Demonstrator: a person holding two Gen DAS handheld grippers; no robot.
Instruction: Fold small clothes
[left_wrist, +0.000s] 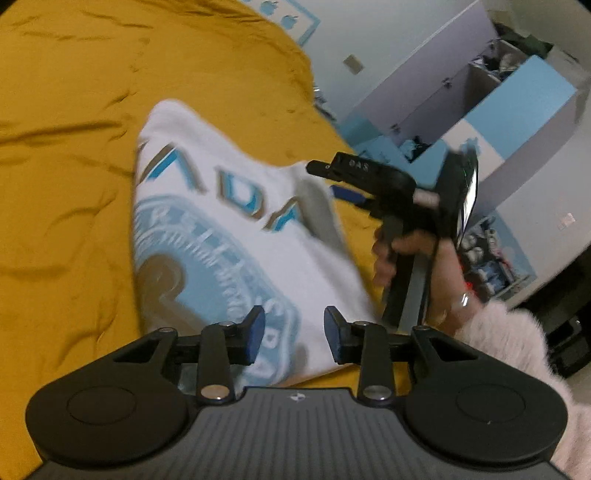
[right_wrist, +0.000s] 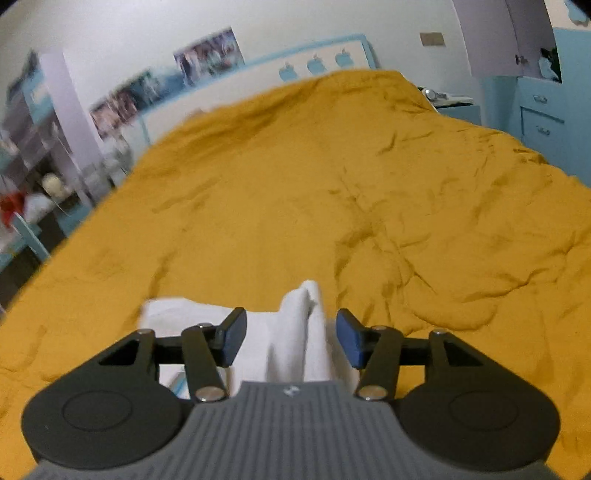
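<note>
now white shirt (left_wrist: 236, 236) flat on yellow bedspread (left_wrist: 66, 155); both grippers' jaws apart

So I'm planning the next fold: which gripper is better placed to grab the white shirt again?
Probably right: the right gripper stands open around a raised fold of the white shirt; the left gripper hovers over flat print.

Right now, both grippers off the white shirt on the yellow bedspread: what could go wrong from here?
1. A ridge of the white shirt stands up between the open pads of the right gripper; it may slump and likely spoil the fold.
2. The yellow bedspread is soft and wrinkled, so a low pinch might catch it too.
3. The left gripper is open over the shirt's print, not at an edge; closing here could bunch the fabric.
</note>
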